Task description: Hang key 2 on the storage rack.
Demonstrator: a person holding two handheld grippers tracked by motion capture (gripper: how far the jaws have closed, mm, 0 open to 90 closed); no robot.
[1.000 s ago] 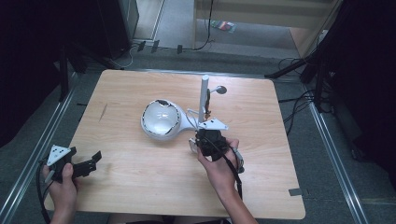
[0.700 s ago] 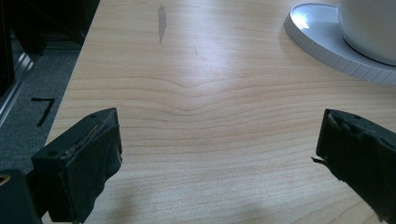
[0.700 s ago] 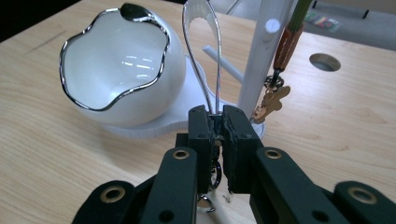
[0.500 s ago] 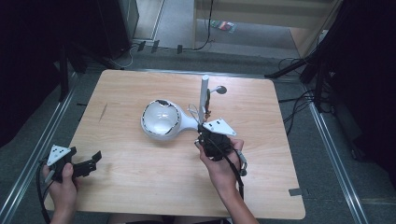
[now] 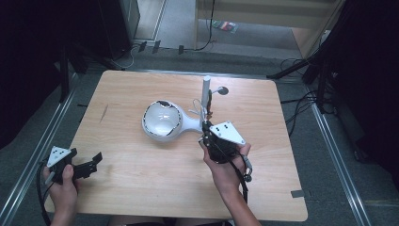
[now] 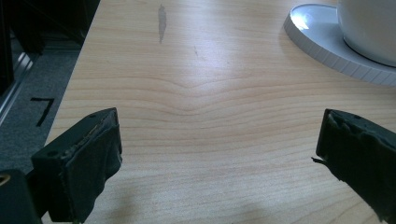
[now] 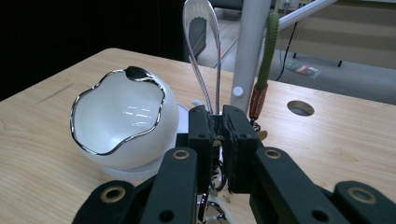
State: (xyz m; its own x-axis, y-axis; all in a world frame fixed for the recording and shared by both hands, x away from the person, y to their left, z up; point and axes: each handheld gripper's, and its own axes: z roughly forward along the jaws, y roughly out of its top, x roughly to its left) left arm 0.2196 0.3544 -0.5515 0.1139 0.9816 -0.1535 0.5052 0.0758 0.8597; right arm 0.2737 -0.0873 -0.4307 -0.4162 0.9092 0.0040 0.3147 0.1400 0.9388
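Observation:
A white egg-shaped bowl [image 5: 161, 120] with a wavy silver rim lies tilted on a round white base [image 5: 188, 126] at the table's middle. A white pole [image 5: 206, 90] rises just to its right. My right gripper [image 5: 207, 132] is beside the pole, shut on the thin handle of a shiny metal spoon [image 7: 201, 23] that stands upright between its jaws [image 7: 218, 122]. The bowl [image 7: 119, 121] sits to the left of that grip. My left gripper [image 5: 96, 159] rests near the front left edge, open over bare wood [image 6: 210, 154], with the base's rim [image 6: 317, 42] farther off.
A green and brown handled item [image 7: 266, 51] hangs beside the pole [image 7: 250, 51]. A round hole [image 5: 222, 90] is cut in the wooden tabletop [image 5: 263, 188] behind the pole. Cables lie on the floor past the far and right edges.
My right hand has shifted a little to the right and upward with the spoon in its jaws. The left hand has stayed put.

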